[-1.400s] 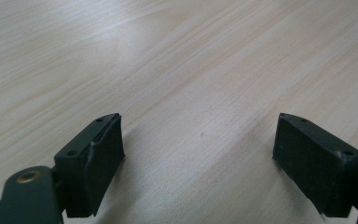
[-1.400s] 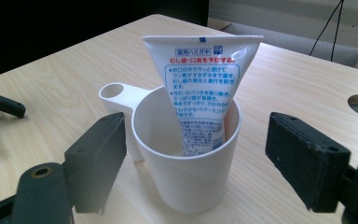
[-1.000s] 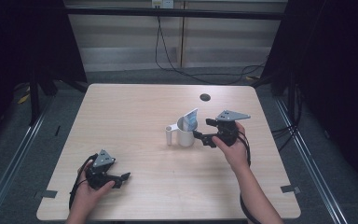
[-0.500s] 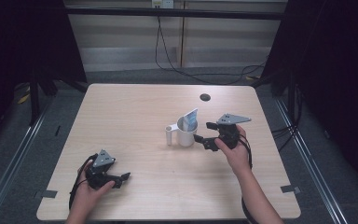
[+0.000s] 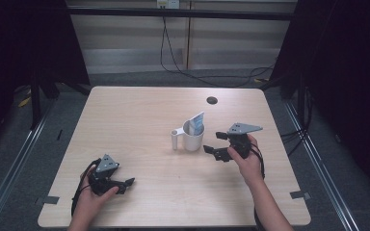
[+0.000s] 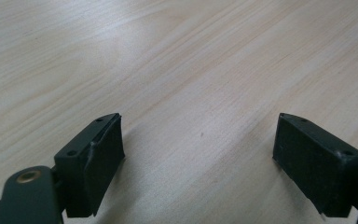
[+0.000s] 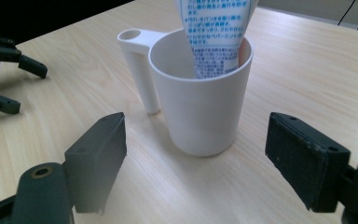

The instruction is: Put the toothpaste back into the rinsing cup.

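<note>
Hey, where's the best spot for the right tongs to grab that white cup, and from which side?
Probably the cup's round wall below the rim, approached level from the right tongs' present side. The jaws stand open wider than the cup, and the handle sticks out on the far side, away from them. The tube leaning inside stays clear.

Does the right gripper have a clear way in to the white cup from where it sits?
Probably yes. The right gripper sits just beside the white cup, jaws wide open and facing it, with bare table between. The tube stands inside the cup, out of the way.
</note>
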The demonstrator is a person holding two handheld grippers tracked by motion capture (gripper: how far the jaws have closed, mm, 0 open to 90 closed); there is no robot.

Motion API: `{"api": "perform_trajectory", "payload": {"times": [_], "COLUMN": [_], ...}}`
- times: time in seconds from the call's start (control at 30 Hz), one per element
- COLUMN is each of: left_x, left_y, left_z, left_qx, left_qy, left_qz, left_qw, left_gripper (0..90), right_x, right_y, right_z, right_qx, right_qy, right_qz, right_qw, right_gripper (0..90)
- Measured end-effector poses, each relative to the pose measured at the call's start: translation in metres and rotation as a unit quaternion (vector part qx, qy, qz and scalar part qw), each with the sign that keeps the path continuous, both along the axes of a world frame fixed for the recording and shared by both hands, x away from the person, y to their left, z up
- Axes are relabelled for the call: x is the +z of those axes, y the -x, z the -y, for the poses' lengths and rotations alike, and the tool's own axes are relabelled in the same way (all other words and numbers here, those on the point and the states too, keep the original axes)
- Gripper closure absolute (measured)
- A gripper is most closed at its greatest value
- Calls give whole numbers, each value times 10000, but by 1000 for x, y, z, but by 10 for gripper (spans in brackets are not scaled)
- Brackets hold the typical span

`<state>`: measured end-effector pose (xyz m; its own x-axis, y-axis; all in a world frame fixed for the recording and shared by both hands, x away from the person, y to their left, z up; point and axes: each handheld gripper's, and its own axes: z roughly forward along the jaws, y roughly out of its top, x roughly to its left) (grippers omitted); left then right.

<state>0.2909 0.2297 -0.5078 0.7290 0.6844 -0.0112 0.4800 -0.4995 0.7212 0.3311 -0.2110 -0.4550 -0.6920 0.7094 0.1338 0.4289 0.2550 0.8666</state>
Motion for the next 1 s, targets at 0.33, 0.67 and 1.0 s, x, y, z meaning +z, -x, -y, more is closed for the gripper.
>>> {"api": "perform_trajectory", "payload": {"times": [0.33,0.67,1.0], "left_x": [0,0,0], "left_y": [0,0,0], "left_z": [0,0,0], "left_qx": [-3,-2,-3], "left_qy": [2,2,2], "left_qz": [-3,-2,-2], "left_qw": [10000,10000,10000], "left_gripper": [160,160,160], "right_x": [-7,-14,-19], "right_y": [8,14,19], "right_z": [4,7,14], "right_qx": [98,176,214], "right_qy": [131,306,372], "right_qz": [-59,-134,-233], "right_qw": [9998,9993,9988], "right_gripper": [203,203,203]}}
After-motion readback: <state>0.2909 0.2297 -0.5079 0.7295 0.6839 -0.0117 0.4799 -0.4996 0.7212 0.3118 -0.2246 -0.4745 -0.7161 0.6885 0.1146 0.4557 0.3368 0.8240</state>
